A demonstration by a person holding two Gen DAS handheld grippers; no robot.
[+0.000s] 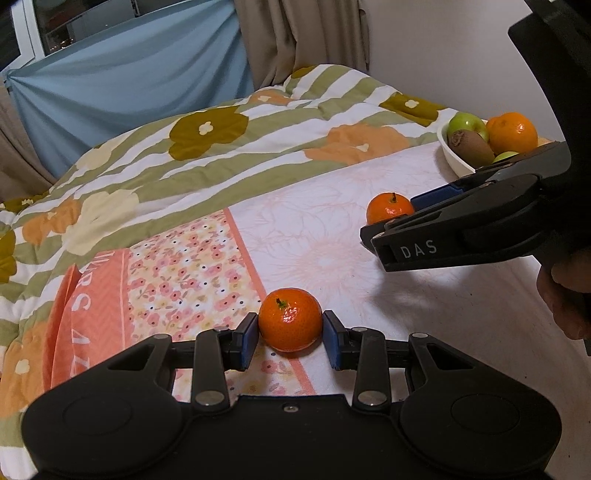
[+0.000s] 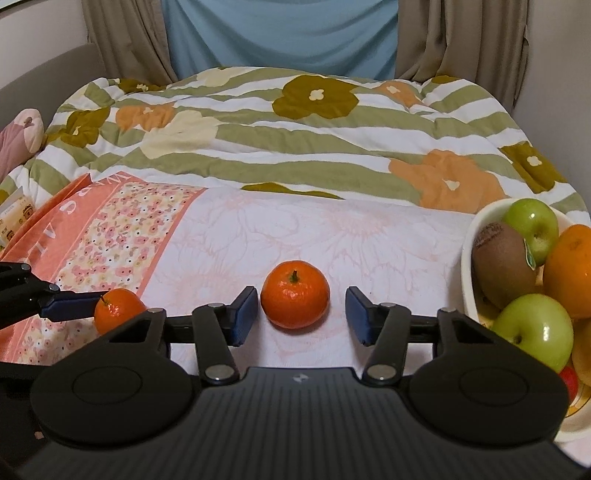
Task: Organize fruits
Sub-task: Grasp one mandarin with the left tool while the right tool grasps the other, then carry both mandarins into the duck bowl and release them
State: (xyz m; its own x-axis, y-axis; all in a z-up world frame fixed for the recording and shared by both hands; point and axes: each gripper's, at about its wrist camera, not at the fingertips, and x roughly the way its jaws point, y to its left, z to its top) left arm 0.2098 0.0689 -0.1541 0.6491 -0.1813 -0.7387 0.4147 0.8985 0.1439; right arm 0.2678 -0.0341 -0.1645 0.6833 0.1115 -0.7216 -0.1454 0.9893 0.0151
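Note:
Two mandarins lie on the bed sheet. In the left wrist view the near mandarin sits between the blue pads of my left gripper, which touch or nearly touch its sides. The second mandarin lies further right, by my right gripper. In the right wrist view that mandarin sits between the fingers of my open right gripper, with gaps on both sides. The left gripper's mandarin shows at the left. A white bowl at the right holds green apples, a kiwi and oranges.
A folded striped flower quilt lies across the bed behind the fruit. A pink patterned cloth covers the sheet at the left. Curtains and a blue drape hang behind. The bowl sits near the wall.

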